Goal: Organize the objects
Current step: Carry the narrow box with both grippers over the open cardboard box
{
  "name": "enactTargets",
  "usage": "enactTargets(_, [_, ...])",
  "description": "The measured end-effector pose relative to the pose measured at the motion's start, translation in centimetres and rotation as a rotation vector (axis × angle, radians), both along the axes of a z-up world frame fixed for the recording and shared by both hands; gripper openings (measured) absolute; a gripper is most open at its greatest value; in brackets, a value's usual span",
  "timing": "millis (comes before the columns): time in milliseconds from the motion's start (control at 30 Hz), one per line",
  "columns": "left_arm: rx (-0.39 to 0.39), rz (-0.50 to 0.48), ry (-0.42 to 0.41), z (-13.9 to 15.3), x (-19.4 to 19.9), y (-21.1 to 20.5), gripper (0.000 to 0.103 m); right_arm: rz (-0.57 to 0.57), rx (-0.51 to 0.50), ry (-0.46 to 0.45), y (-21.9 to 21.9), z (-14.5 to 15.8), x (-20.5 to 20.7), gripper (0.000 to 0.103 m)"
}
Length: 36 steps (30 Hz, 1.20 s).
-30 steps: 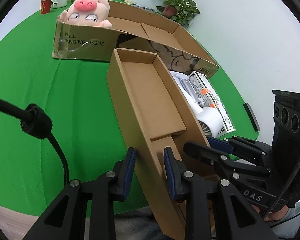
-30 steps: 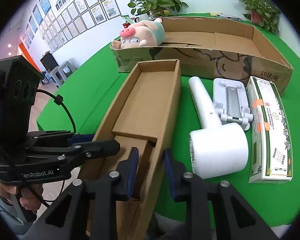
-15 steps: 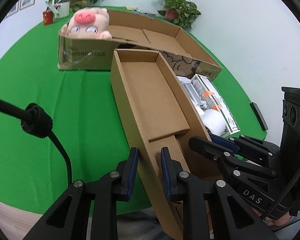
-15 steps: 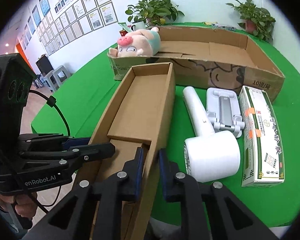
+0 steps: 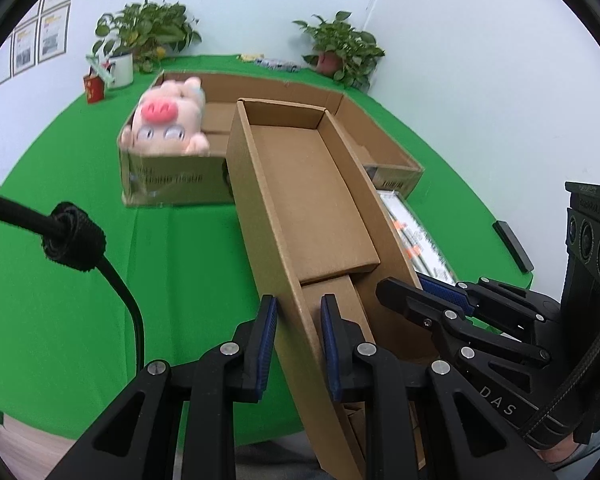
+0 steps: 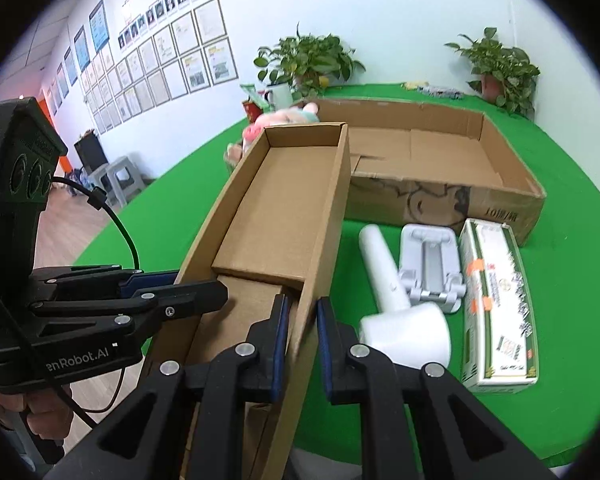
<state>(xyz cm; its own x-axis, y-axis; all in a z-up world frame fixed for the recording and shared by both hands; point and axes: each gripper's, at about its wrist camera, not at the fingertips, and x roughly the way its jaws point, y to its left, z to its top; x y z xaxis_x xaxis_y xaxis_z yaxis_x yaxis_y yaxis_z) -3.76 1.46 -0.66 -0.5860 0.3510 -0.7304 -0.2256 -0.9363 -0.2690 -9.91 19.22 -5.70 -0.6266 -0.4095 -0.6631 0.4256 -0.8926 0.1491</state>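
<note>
Early in the job, by the look of it: only the plush pig [image 5: 168, 122] sits in the big flat carton [image 6: 512, 160] at the back of the green table [image 5: 100, 280], far-left corner; rest of the carton bare. Long narrow box [image 5: 312, 184] gripped at its near end by both tools, far end up over the carton's front wall, so prob. being carried there. Left gripper [image 5: 296, 344] clamped on the box's left side wall, right gripper [image 6: 302, 344] clamped on the right side wall, pads tight on cardboard. Left to sort, apparently: white hair dryer [image 6: 396, 300], grey folding stand [image 6: 432, 264], white-green packet [image 6: 496, 304], all lying close together w/ the carton's front wall just behind them. Nothing blocking the carton itself. Pot plants [image 6: 308, 60] & a red item at the back edge, small black bar [image 5: 514, 246] near the table's right rim; well clear.
</note>
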Motion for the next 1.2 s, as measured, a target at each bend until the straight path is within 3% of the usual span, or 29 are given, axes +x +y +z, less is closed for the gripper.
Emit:
enactTargets(633, [-0.041,-0.034,0.150,6.9,-6.5,2.9,0.017,-0.095,-0.035,0.162,2.1,4.7,-4.8,0.012])
enactTargets(1200, [-0.054,-0.023,0.222,11.8,-14.0,1.9,0.016,-0.100,-0.030,0.239,0.5,7.8,-9.9,0.013])
